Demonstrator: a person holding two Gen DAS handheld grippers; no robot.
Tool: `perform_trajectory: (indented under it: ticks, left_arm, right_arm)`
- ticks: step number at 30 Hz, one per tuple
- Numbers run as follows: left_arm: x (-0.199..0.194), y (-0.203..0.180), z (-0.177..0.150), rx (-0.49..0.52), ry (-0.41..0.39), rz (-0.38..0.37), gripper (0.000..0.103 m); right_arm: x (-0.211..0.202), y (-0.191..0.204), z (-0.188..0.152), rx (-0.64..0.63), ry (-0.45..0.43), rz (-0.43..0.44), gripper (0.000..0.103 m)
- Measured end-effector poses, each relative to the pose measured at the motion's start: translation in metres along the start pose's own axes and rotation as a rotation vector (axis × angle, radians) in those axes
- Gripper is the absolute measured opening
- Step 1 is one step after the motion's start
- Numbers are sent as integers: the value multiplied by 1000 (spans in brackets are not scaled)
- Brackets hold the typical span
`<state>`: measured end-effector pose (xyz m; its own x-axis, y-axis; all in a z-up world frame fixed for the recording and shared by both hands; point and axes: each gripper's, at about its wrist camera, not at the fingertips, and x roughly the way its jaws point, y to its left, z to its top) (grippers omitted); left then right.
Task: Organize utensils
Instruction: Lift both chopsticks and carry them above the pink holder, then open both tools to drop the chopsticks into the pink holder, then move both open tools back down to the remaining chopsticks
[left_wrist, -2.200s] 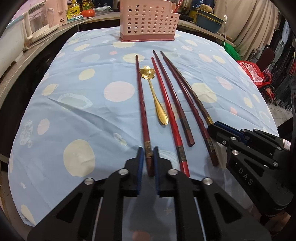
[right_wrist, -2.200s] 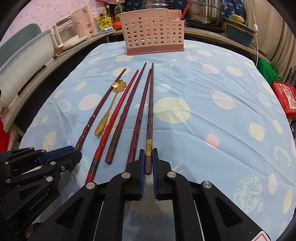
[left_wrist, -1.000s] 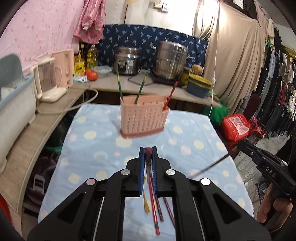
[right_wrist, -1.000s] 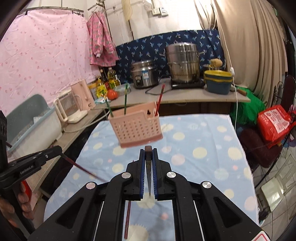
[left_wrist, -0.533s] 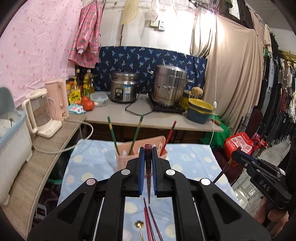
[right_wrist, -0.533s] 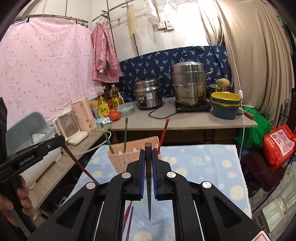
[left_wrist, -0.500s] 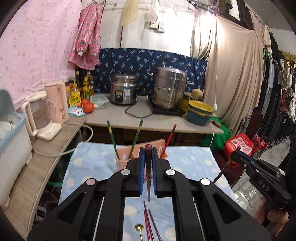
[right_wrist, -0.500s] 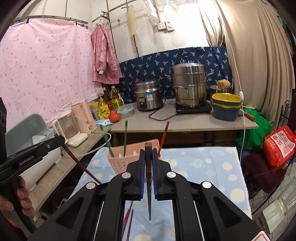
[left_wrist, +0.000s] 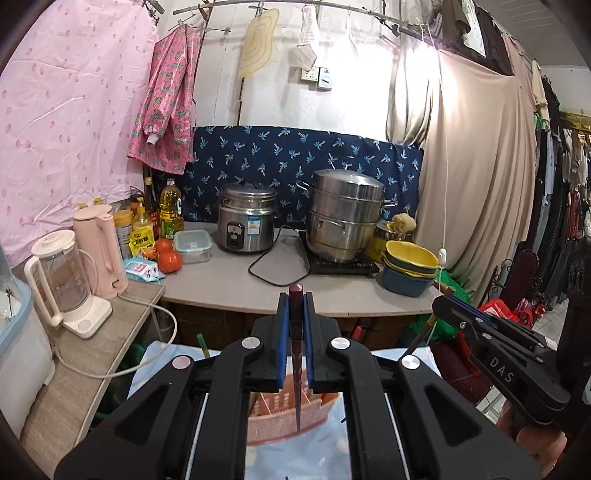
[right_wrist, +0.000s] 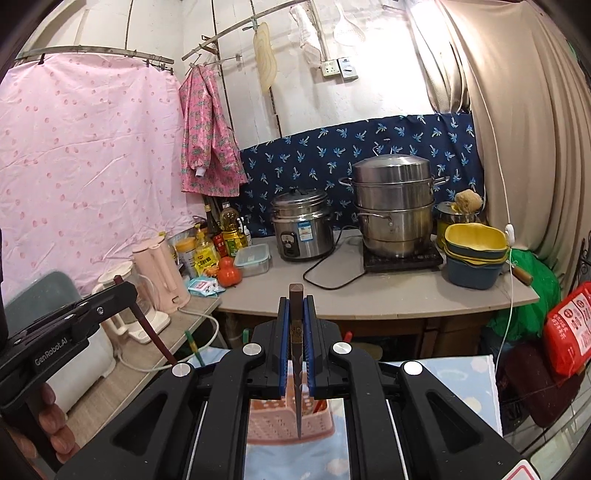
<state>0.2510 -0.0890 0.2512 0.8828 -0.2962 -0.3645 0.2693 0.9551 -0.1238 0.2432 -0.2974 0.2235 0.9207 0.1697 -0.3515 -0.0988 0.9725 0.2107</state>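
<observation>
Left wrist view: left gripper (left_wrist: 295, 314), matte black arms with blue pads, is clamped tight on a dark red chopstick (left_wrist: 296, 365). The stick is slim and tapered, square butt at 12 o'clock, point hanging at 6 o'clock over a pink perforated plastic basket (left_wrist: 284, 417) on the dotted blue cloth (left_wrist: 295, 461). At 3 o'clock the right gripper (left_wrist: 441, 299) pinches the butt of a second stick.

Right wrist view: right gripper (right_wrist: 295, 314) is closed on a brown chopstick (right_wrist: 297, 369) with a gold band; its tip hangs above the basket (right_wrist: 288, 421). Whether it is inside a compartment, cannot tell. At 9 o'clock the left gripper (right_wrist: 123, 286) holds its stick tilted. Steel cooker (right_wrist: 301, 229) and stacked steamer (right_wrist: 395, 206) stand on the counter (right_wrist: 369, 295) behind.
</observation>
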Motion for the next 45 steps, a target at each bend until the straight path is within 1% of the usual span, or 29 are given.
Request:
perform_trajectory:
  ticks: [5,9,15,22,23,24,25,26,27,28,39,45]
  left_arm:
    - [27,9,9,-23,0,13,7]
    - [48,15,6,-18,15,33,7]
    - [79,27,-11,-36,68,40,7]
    - [98,31,-25,-45,111,37,8]
    - [97,32,-26,-50,108,48,9]
    - [97,33,-26,-56,106,54,12]
    - [96,35,-26,-66,107,53,21]
    - [95,36,-27,-77,104,61,29]
    - [94,37,-27,-82,100,66,32]
    - [93,39,-27,-82,98,70,34]
    - [72,41,-34,-86,109,61,34]
    - [48,34,-42,-78,110,53,34]
  right_arm:
    - [32,2,12,-8,3,-8,7]
    - [58,4,10,-26,22,-21,7]
    - [94,1,-9,-26,90,-26,7]
    - [112,5,-23,-47,139,-14,7]
    - [112,6,-24,-49,136,-20,8]
    - [110,6,-24,-49,128,-23,12]
    - [109,6,-25,-50,125,-29,17]
    - [108,7,-25,-47,121,-30,19]
    - [106,6,-25,-39,117,-28,21]
    - [106,6,-25,-38,116,-27,21]
    - [75,12,-31,-59,112,-25,21]
    - [50,18,-44,-65,122,-22,21]
